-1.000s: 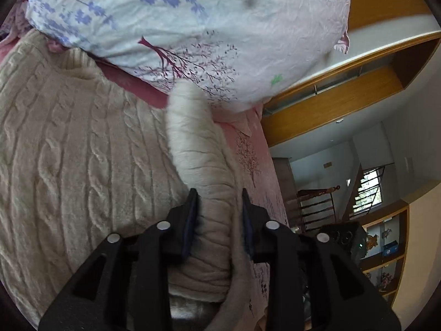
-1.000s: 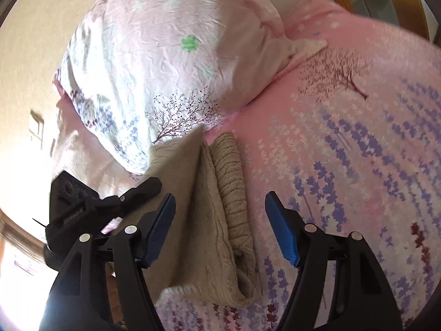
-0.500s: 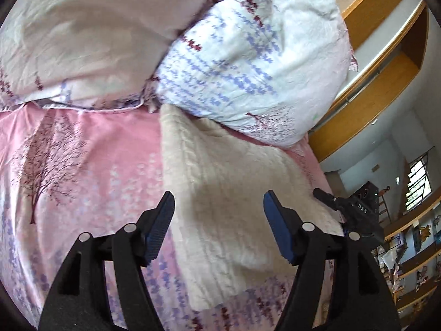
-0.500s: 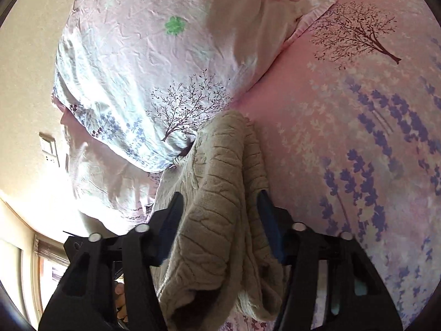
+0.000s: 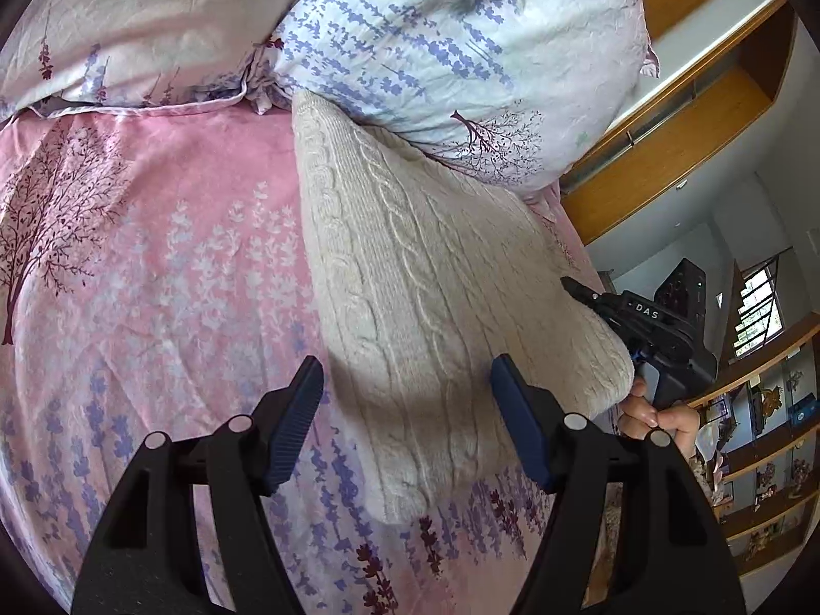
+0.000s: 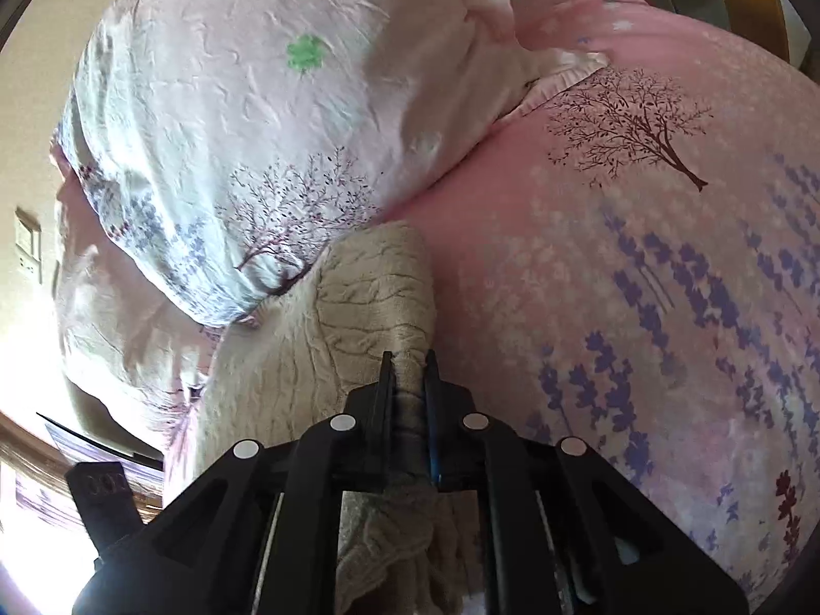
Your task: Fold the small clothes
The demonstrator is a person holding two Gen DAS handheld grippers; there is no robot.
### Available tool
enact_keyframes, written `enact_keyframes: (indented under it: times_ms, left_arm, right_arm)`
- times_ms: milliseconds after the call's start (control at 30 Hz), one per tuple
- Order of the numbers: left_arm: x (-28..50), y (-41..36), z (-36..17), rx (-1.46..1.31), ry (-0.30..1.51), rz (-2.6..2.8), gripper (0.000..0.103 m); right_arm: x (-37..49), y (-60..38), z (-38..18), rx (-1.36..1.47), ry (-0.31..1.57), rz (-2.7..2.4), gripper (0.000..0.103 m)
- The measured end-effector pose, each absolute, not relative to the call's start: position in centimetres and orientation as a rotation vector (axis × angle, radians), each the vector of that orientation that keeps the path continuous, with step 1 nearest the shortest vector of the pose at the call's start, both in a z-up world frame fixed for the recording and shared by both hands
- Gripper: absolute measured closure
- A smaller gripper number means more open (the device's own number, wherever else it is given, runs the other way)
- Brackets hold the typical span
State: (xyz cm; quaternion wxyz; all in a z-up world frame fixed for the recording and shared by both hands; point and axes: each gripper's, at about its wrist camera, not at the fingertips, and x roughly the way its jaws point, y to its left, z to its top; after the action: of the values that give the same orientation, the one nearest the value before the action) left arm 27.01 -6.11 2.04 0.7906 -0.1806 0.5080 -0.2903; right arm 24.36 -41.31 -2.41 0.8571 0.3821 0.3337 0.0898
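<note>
A cream cable-knit sweater (image 5: 420, 277) lies folded on the pink floral bedsheet (image 5: 154, 266), its far end tucked against a pillow. My left gripper (image 5: 407, 410) is open and empty, hovering over the sweater's near end. My right gripper (image 6: 409, 364) is shut on the sweater's folded edge (image 6: 379, 297), with knit bunched between the jaws. In the left wrist view the right gripper's body (image 5: 651, 328) shows at the sweater's right side, a hand beneath it.
A white and lavender floral pillow (image 5: 451, 51) lies at the head of the bed, a second pillow (image 5: 128, 20) to its left. A wooden headboard (image 5: 681, 118) and shelves (image 5: 763, 461) are on the right.
My left gripper let go of the sweater, opened and drew back above it. My right gripper moved in and closed on the sweater's folded edge.
</note>
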Motion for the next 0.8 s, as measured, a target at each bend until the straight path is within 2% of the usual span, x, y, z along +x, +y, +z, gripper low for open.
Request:
enact_keyframes:
  times_ms: [133,267,400,433,467,500,533,633,800]
  left_arm:
    - [26.3,-5.4,1.7,-0.416,1.1,-0.626,0.035]
    - [25.7,-5.5,1.7,-0.438,1.103,-0.637,0.037]
    - [25.2,-6.2,1.4,-0.436,1.108,-0.64,0.048]
    - [25.0,-6.2,1.4,-0.429,1.104,-0.632,0.051]
    - [24.9,-6.3,1.3,-0.422,1.102,-0.623,0.052]
    - [24.9,-6.3,1.2,-0.417,1.101,-0.615,0.056]
    - [25.0,-6.5,1.2,-0.411,1.102,-0.606,0.063]
    - [24.5,-6.5,1.4,-0.378,1.088,-0.59,0.074]
    - [23.2,-7.2,2.0,-0.259,1.041,-0.559,0.077]
  right_arm:
    - [21.2,-42.1,-1.3,0.834,0.666,0.22,0.065]
    - [18.4,-41.6,-1.5,0.837,0.671,0.281,0.063]
    - [16.3,-40.6,-1.8,0.816,0.665,0.321,0.063]
    - [16.2,-40.1,-1.8,0.801,0.667,0.325,0.063]
    - [16.2,-39.7,-1.9,0.781,0.669,0.323,0.068]
    - [16.2,-39.3,-2.0,0.749,0.673,0.309,0.078]
    - [16.3,-38.9,-1.9,0.718,0.677,0.295,0.095]
    - [15.5,-38.8,-0.9,0.681,0.618,0.255,0.095]
    - [15.3,-39.0,-2.0,0.654,0.663,0.173,0.095]
